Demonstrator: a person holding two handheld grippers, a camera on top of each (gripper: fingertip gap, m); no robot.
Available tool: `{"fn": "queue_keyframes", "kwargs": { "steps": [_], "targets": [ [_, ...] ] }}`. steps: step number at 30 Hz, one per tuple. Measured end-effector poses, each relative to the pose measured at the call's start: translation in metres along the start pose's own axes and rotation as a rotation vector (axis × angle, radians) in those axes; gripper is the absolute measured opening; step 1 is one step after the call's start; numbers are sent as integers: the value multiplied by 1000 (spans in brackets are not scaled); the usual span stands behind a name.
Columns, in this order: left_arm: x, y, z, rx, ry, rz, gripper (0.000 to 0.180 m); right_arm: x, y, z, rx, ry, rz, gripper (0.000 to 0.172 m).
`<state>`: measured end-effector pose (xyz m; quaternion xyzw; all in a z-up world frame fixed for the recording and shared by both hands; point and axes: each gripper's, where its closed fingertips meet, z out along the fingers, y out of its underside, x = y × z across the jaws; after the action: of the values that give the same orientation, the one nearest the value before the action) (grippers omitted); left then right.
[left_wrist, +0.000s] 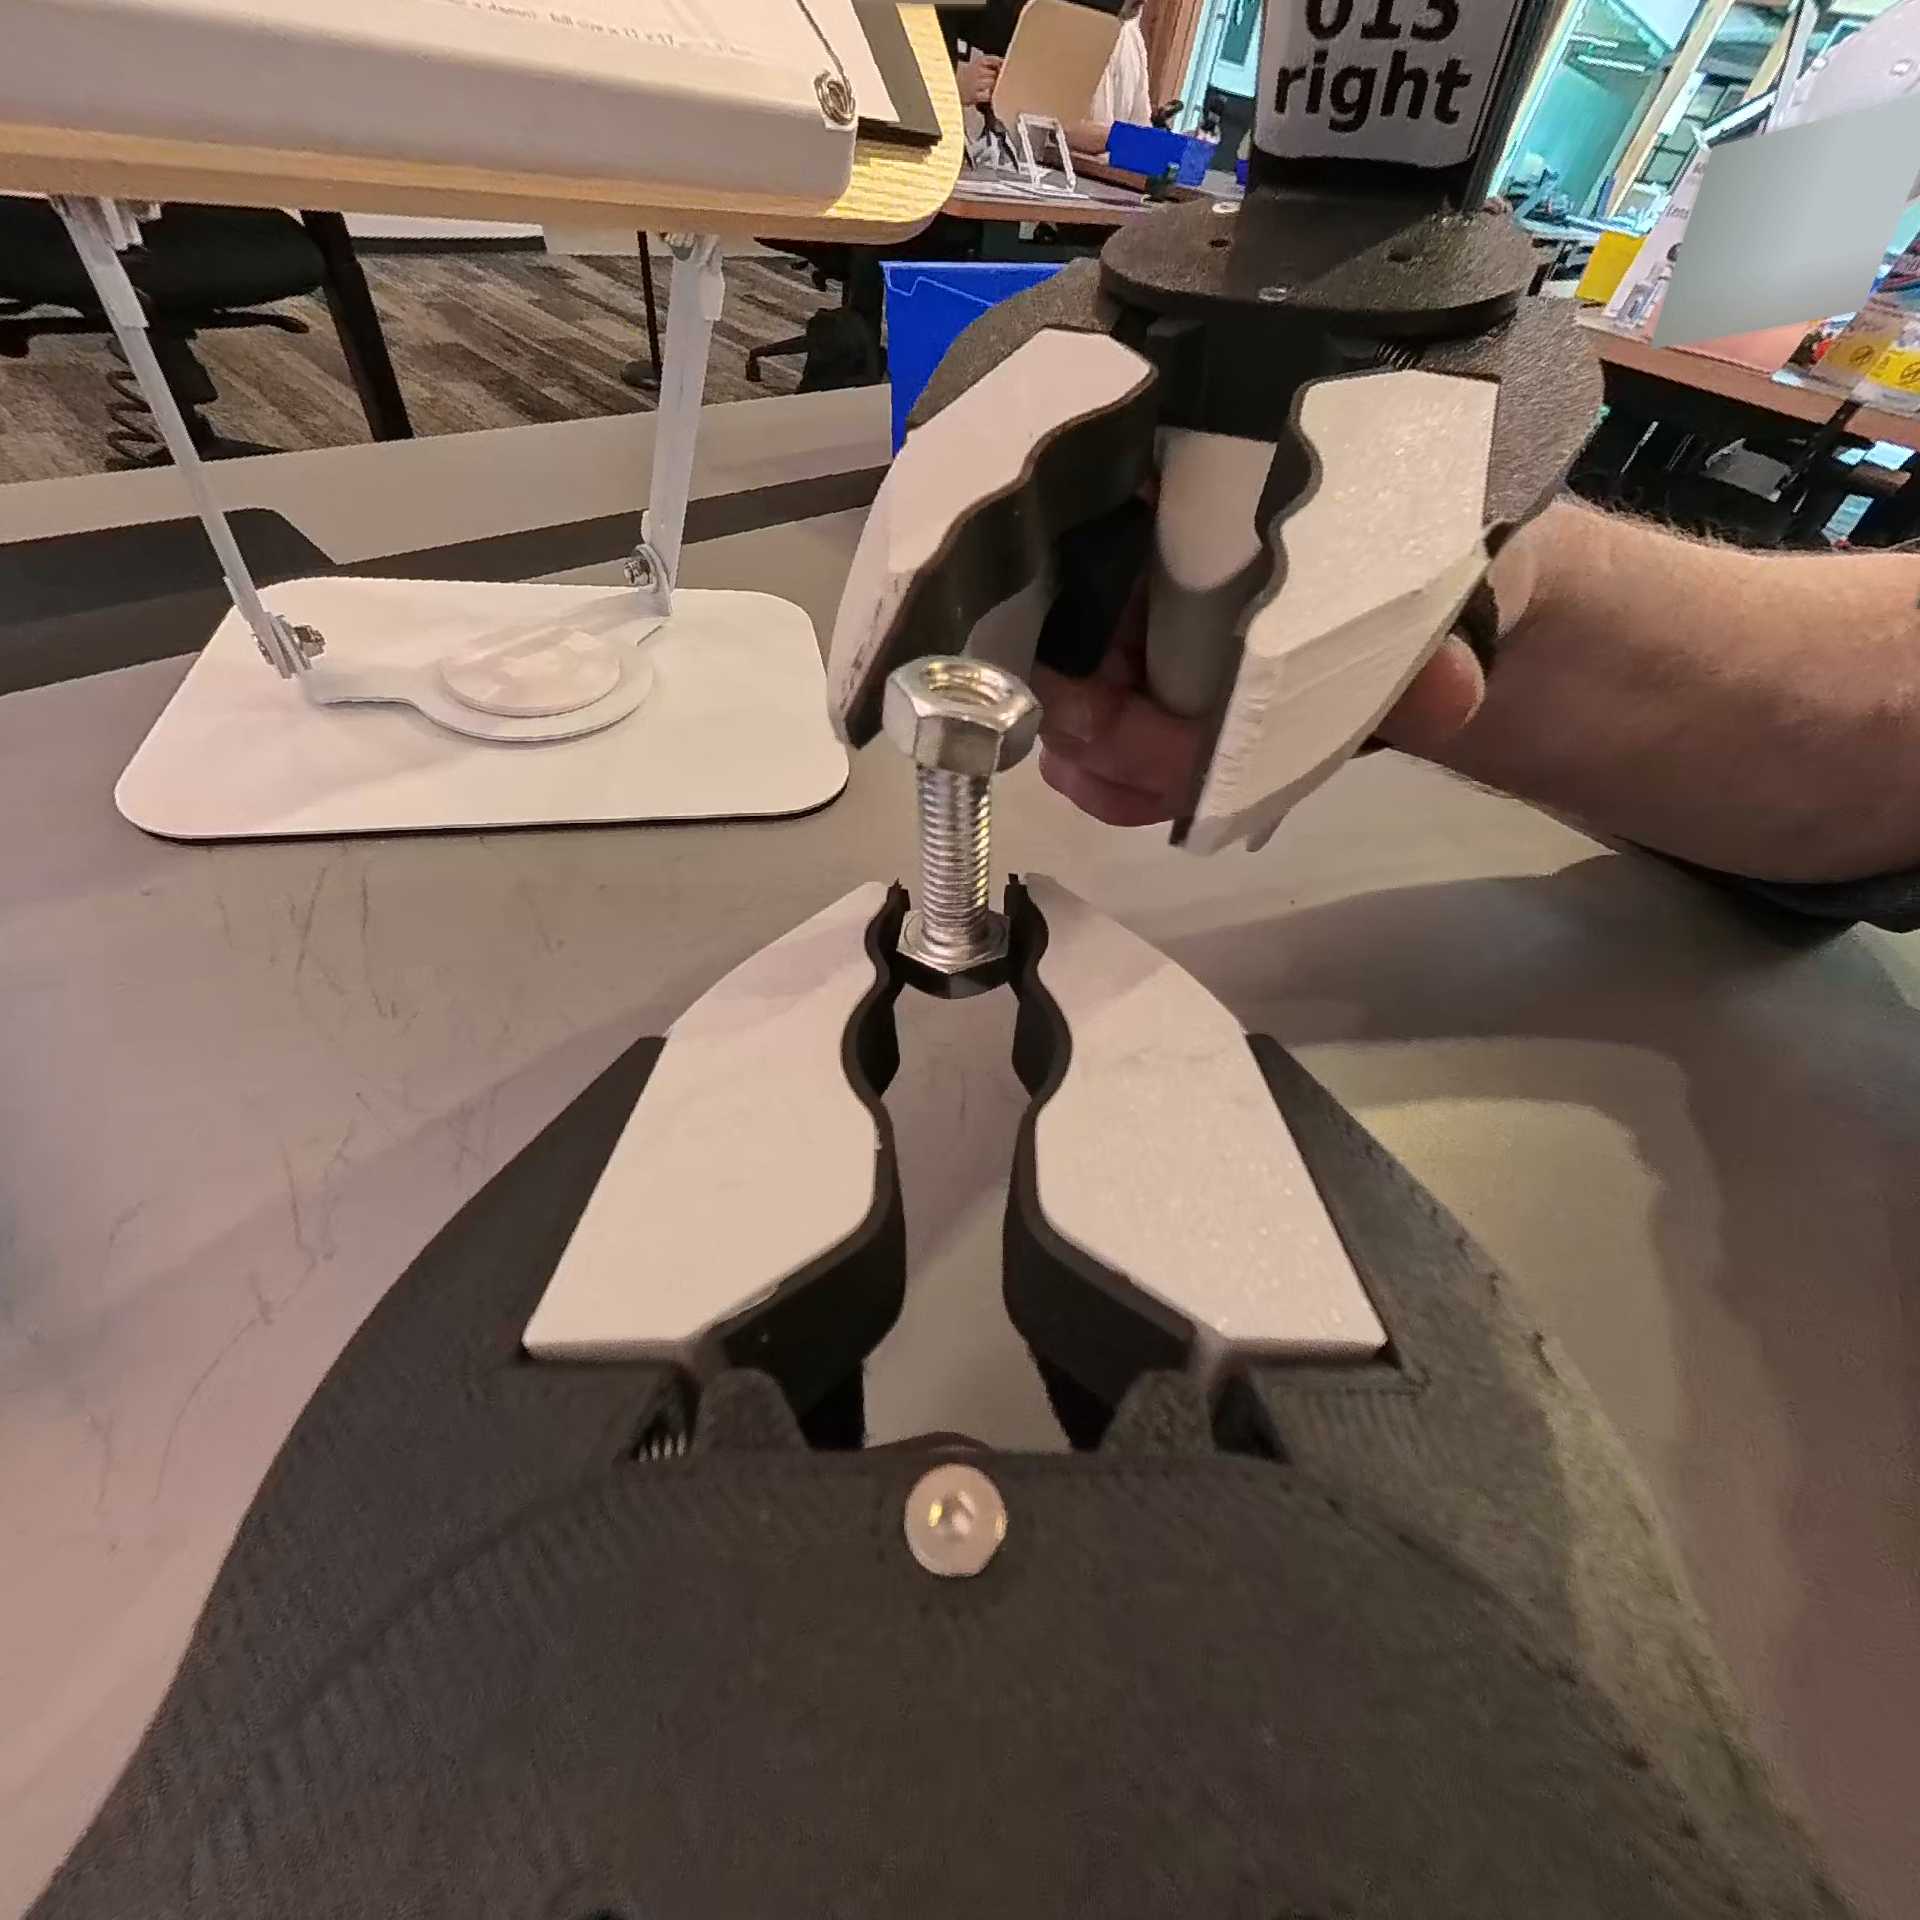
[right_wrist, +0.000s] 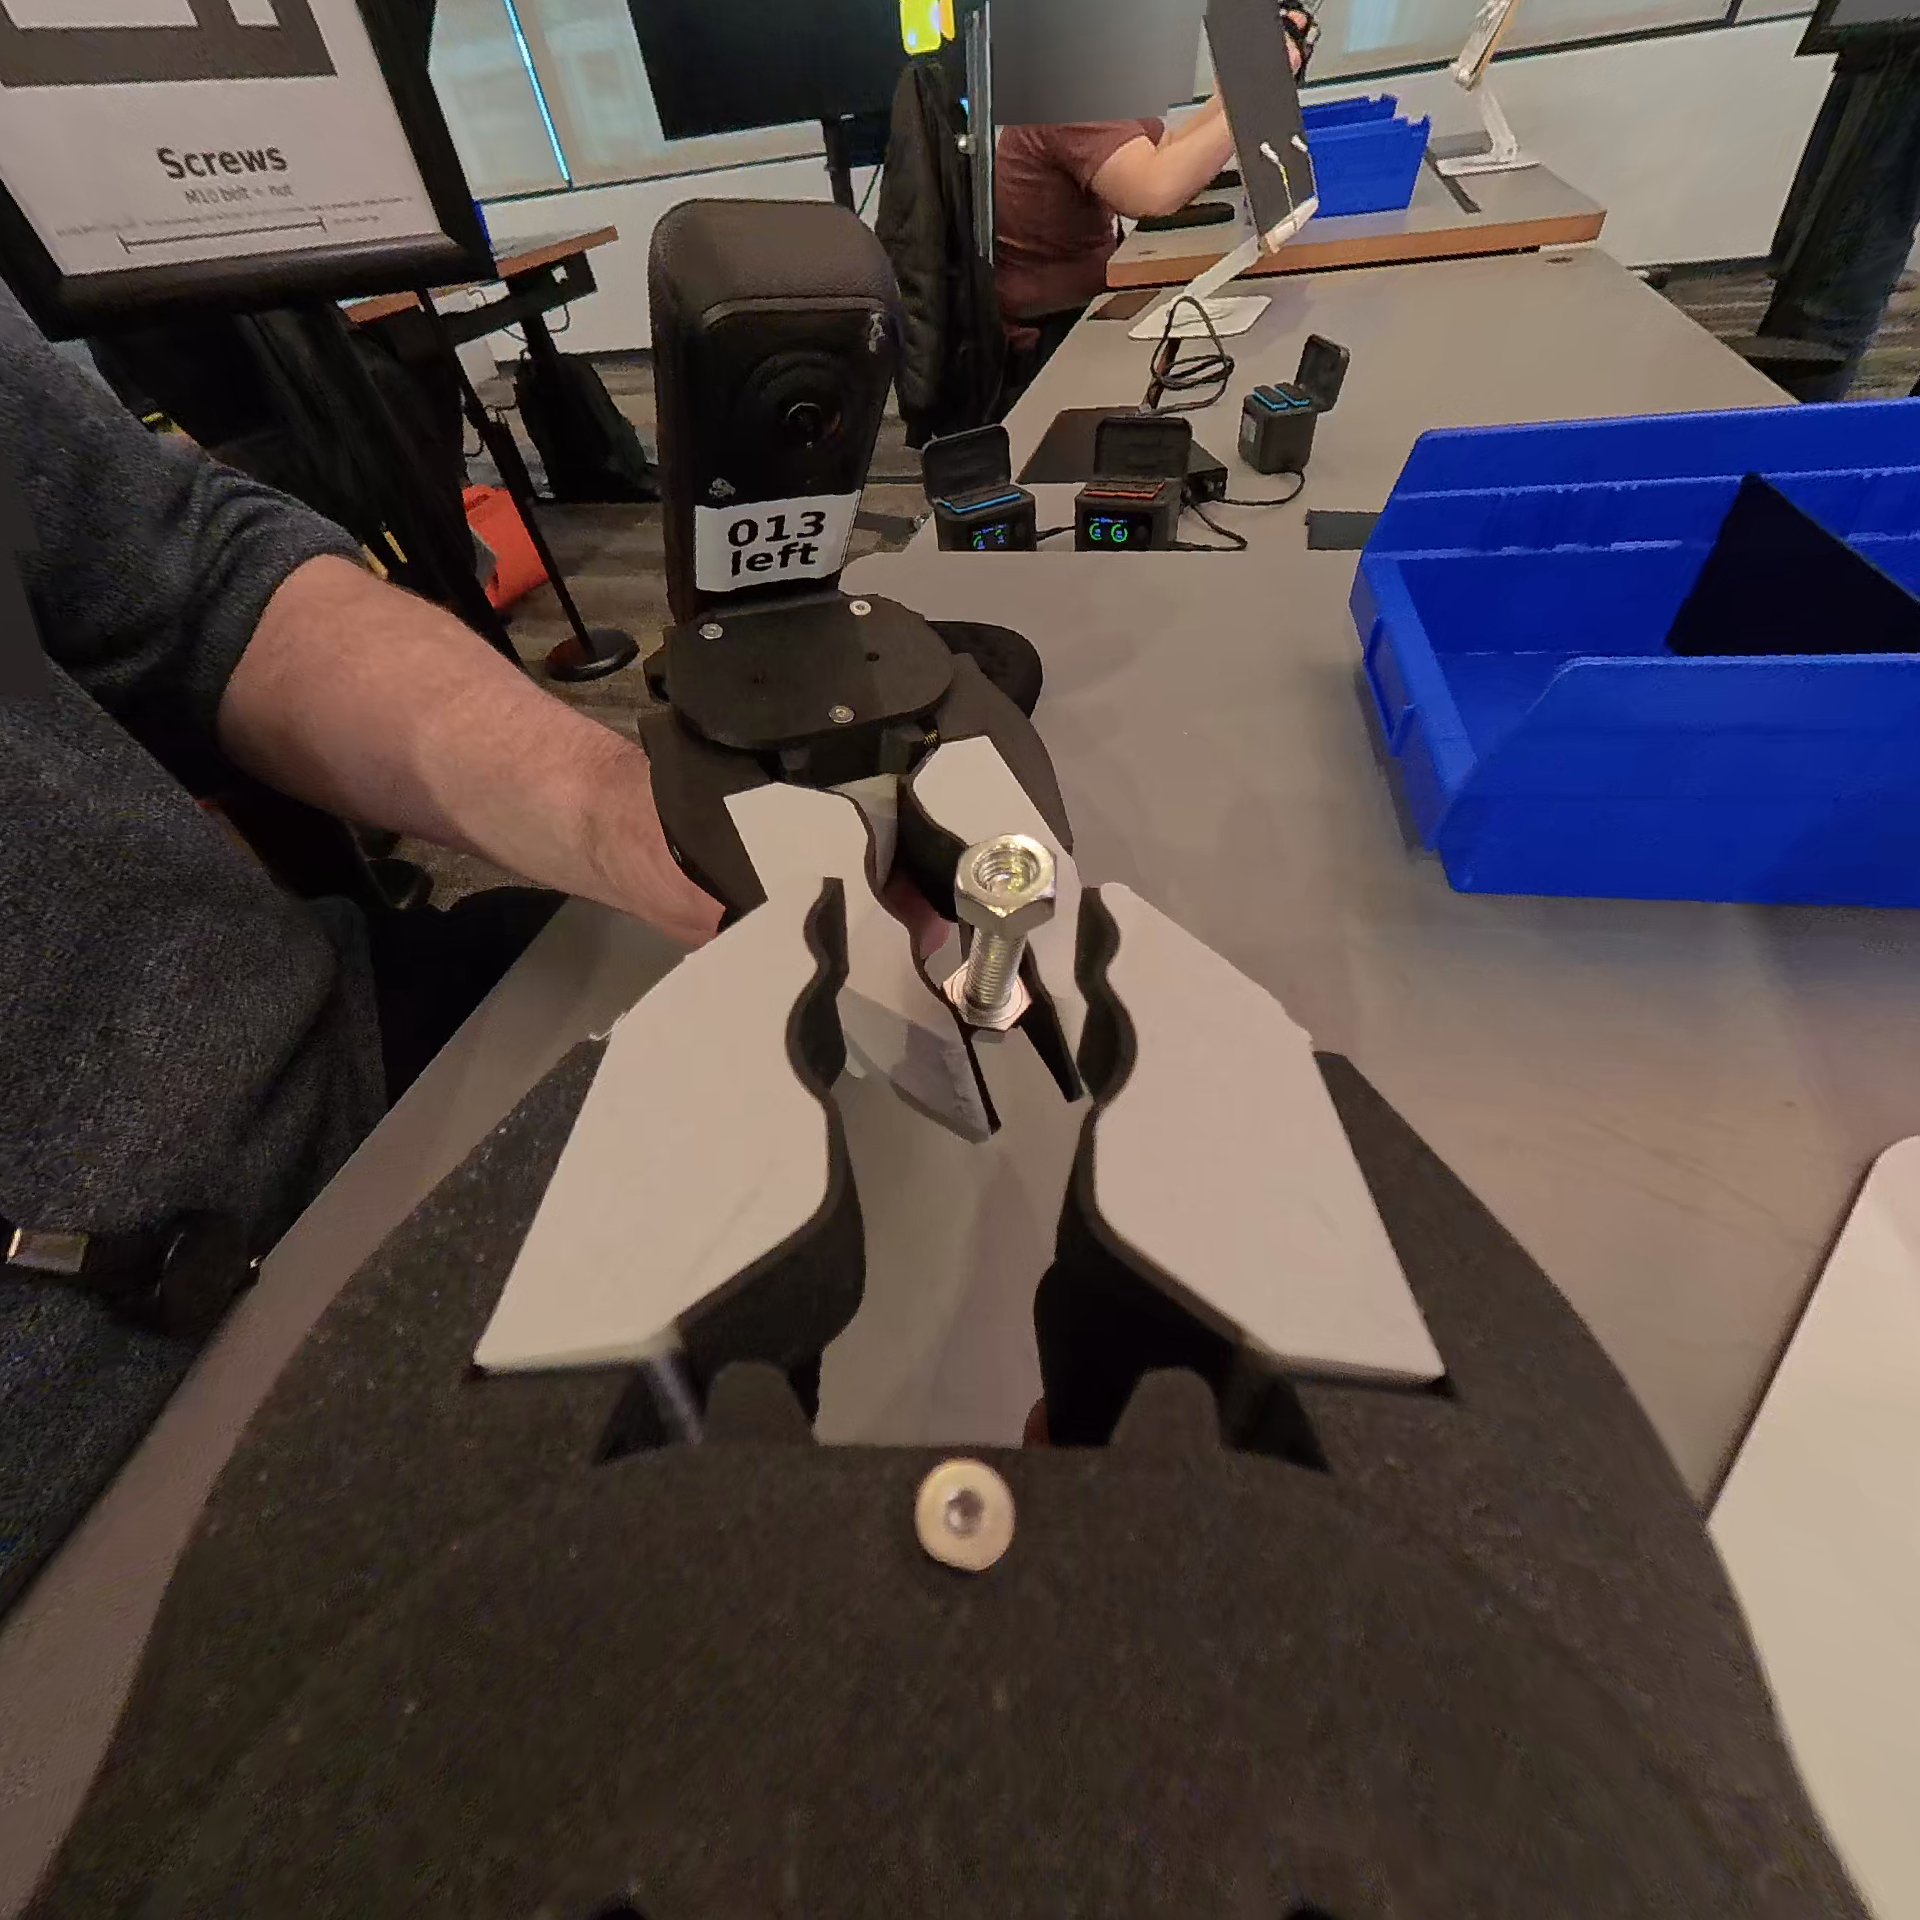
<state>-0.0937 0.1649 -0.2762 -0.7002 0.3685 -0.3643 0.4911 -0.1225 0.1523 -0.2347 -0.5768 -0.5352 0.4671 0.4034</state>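
— Blue plastic first: what's in that bin on the right of the grey table?
— A black divider stands across it. The compartments facing the right wrist camera show only bare blue floor; the rest of the inside is out of sight.
— And the small black cases farther back?
— Lids flipped up, lit displays on the fronts, cables running off them. What sits inside is too small to tell.
— How are the hands set?
— The left gripper lies low and nearly level over the table, a bare forearm coming in from the left to its handle. The right gripper comes down from above, tips tilted toward the table, with a hand wrapped around its handle behind the fingers.
— Where is the bolt?
— Upright, head down. The left gripper's tips are clenched on its hex head, one notch on either side, and the threaded shank rises clear of them. A silver nut sits on the top end of the thread.
— And the right gripper?
— Spread wide, gripping nothing. From the left wrist camera one finger sits just beside the nut; I cannot tell whether it touches. The other finger stands well apart.
— Anything else near?
— A white stand sits on the table just beyond the bolt.
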Motion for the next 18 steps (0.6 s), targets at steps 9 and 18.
{"fn": "queue_keyframes", "kwargs": {
  "steps": [9, 18],
  "targets": [
    [9, -1, 1, -6, 38, 28, 18, 3, -4, 0, 9, -25, -60, 29],
    [8, -2, 1, -4, 13, 54, 18, 1, -8, 0, 35, -18, -61, 19]
  ]
}}
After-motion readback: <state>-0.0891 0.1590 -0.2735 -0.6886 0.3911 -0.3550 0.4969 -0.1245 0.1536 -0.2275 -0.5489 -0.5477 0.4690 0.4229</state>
